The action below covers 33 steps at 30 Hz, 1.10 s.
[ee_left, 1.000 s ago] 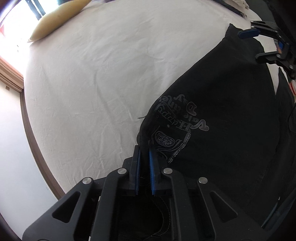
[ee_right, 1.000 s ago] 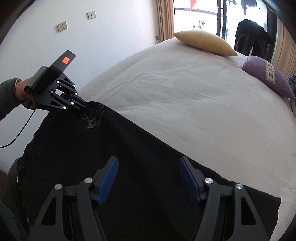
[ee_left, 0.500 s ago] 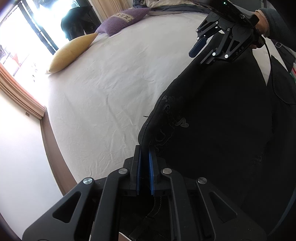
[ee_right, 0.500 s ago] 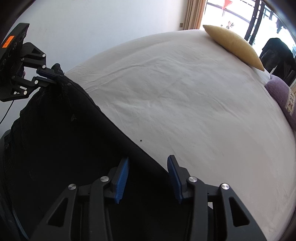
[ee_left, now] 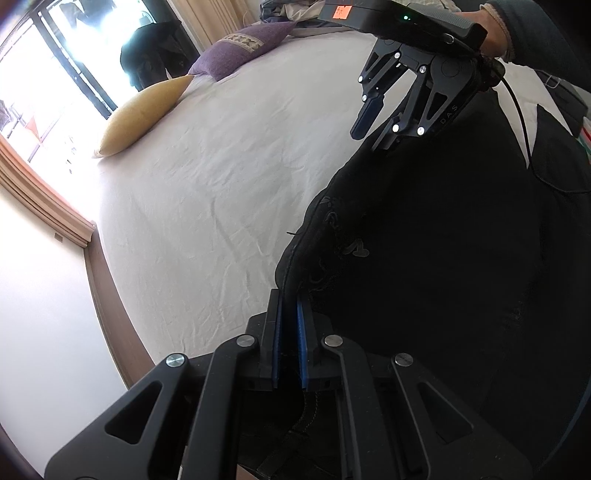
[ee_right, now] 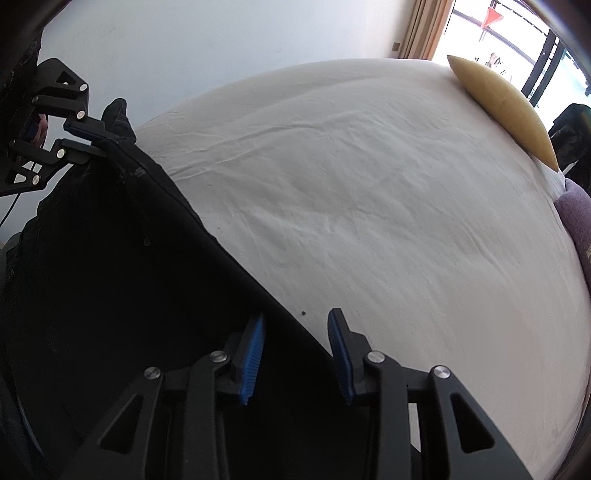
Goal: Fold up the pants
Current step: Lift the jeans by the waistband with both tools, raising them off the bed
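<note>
The one pair of black pants (ee_left: 443, 258) hangs stretched over the near edge of the bed (ee_left: 229, 192), its upper edge running taut between the two grippers; most of the cloth is a dark mass in which seams and legs are hard to make out, and its lower part is cut off by the frame in both views. The left gripper (ee_left: 289, 317) is clamped on one corner of the pants, its blue pads nearly together with cloth pinched between them. The right gripper (ee_right: 297, 354) has just been closing its jaws; the edge of the pants passes between the blue pads, but a gap shows on the bed side, so the pads do not yet press on the cloth. A hand (ee_left: 493, 31) holds that gripper, only partly in view. On the far side of the white sheet lie two pillows, one yellow pillow (ee_left: 144, 114) and one purple pillow (ee_left: 243, 48), touching at their corners.
</note>
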### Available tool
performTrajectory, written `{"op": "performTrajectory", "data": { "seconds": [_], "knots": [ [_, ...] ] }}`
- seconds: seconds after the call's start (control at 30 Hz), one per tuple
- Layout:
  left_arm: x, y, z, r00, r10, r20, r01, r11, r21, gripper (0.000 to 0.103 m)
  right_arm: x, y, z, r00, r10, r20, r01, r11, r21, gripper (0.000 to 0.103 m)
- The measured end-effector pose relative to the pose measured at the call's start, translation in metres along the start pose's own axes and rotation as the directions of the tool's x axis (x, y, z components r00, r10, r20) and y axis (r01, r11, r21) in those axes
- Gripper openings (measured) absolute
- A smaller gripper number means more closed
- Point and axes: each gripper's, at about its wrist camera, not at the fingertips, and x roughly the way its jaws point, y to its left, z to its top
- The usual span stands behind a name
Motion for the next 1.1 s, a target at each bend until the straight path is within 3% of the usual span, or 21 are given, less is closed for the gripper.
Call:
{"op": "performTrajectory", "data": {
  "seconds": [0.13,0.33,0.67,1.1],
  "knots": [
    [-0.006,0.000,0.000,1.000,0.000,0.016,0.000,1.000,0.006,0.006,0.008,0.000,0.005,0.999,0.031,-0.029,-0.032,1.000,-0.002,0.033],
    [-0.015,-0.002,-0.003,1.000,0.002,0.025,-0.002,1.000,0.006,0.006,0.008,0.003,0.006,0.998,0.060,-0.036,-0.061,0.998,-0.017,0.009],
    [-0.028,-0.003,-0.007,0.999,0.007,0.042,-0.005,0.999,-0.037,0.006,-0.029,0.019,-0.005,0.997,-0.009,0.074,0.008,1.000,0.006,0.004],
    [-0.084,-0.033,-0.029,0.996,-0.025,0.082,0.032,0.995,-0.091,0.005,-0.065,0.081,-0.029,0.985,-0.052,0.163,0.041,0.997,0.072,0.003]
  ]
}}
